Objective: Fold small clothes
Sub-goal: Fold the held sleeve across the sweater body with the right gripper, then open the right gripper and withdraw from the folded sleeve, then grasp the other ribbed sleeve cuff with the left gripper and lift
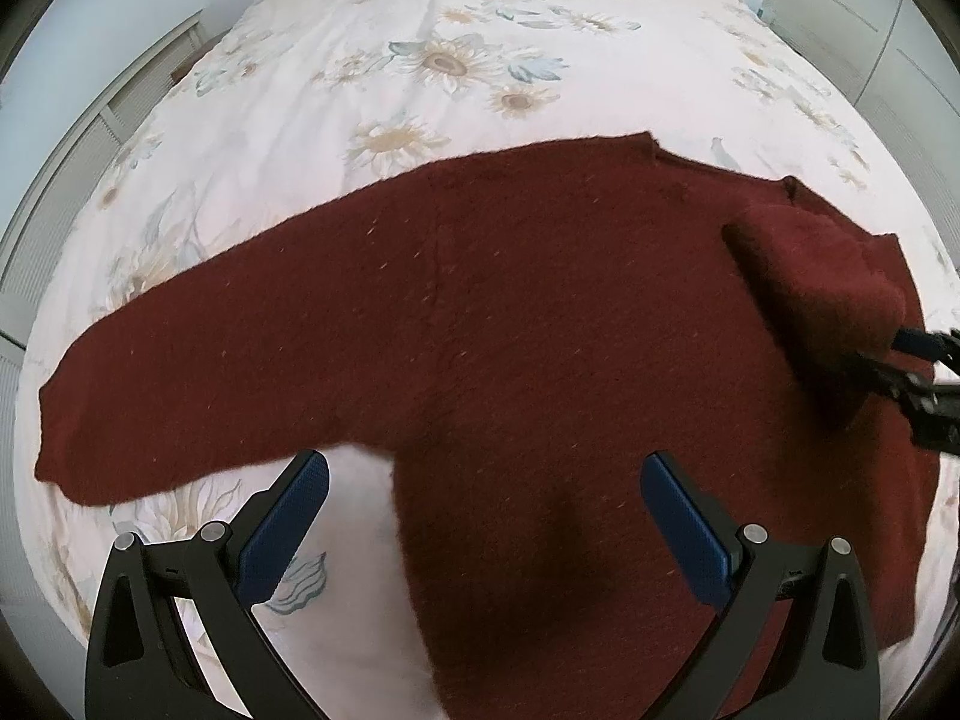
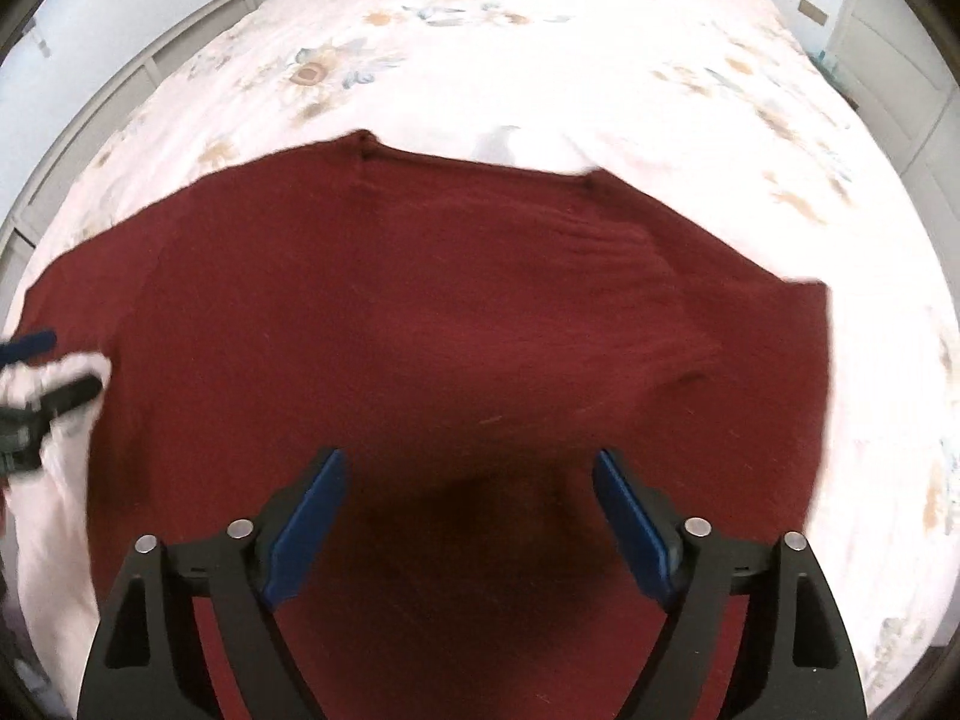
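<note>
Left wrist view: a dark red knitted wool sweater [image 1: 510,312] lies spread on the bed's white floral-print duvet [image 1: 420,60], its collar toward the far end. My left gripper [image 1: 483,516] hangs above the underarm with its blue-padded fingers spread wide and nothing between them. One long sleeve [image 1: 180,372] reaches flat to the left, unfolded. At the far right, the other sleeve [image 1: 822,288] is already turned in over the body, and my right gripper [image 1: 924,372] shows at its edge. Right wrist view, blurred: my right gripper's fingers are parted wide and hold nothing, poised over the sweater's body. I judge the fold barely begun: one sleeve in, with the second sleeve and the body folds left.
</note>
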Demonstrator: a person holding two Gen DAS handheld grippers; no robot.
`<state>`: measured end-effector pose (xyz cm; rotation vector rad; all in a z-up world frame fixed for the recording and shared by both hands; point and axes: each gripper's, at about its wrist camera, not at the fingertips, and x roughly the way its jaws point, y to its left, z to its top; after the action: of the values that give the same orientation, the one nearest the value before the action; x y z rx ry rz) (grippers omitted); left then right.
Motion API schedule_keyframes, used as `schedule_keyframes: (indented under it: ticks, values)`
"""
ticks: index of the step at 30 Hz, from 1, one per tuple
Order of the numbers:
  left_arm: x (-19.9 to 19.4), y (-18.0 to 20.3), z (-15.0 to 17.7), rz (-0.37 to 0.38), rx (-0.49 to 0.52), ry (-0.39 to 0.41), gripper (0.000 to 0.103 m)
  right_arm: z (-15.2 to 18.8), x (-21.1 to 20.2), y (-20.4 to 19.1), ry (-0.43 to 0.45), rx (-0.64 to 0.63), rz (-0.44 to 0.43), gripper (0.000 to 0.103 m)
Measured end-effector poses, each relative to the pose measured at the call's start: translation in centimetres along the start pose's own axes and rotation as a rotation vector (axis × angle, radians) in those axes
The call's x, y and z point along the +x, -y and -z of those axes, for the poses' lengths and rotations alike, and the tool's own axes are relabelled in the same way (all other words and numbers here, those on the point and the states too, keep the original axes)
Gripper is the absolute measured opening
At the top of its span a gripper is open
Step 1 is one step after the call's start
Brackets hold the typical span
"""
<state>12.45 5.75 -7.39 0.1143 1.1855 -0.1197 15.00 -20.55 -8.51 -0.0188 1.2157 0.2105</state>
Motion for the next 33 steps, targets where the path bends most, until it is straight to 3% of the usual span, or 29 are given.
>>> schedule_keyframes:
  ticks: [6, 14, 22, 28, 33]
  values:
    - [-0.3, 3.7, -1.9, 0.037, 0.089, 0.022, 0.102, 3.8, -1.8, 5.8, 0.020, 0.078, 0.086, 0.097]
    - [0.0, 14.0, -5.1, 0.107, 0.323, 0.047, 0.102, 7.6, -3.1, 12.8, 0.029, 0.230, 0.134, 0.097]
    - [3.6, 24.4, -6.3, 0.082, 0.571, 0.043, 0.102, 10.2, -2.4, 15.5, 0.032, 0.323, 0.111, 0.097]
    - [7.8, 29.0, -6.6, 0.059, 0.630, -0.025, 0.102, 11.3, -1.6, 16.1, 0.015, 0.343, 0.098, 0.097]
    - [11.2, 30.5, -6.5, 0.019, 0.660, -0.074, 0.101, 11.3, -0.4, 16.0, 0.008, 0.356, 0.083, 0.097]
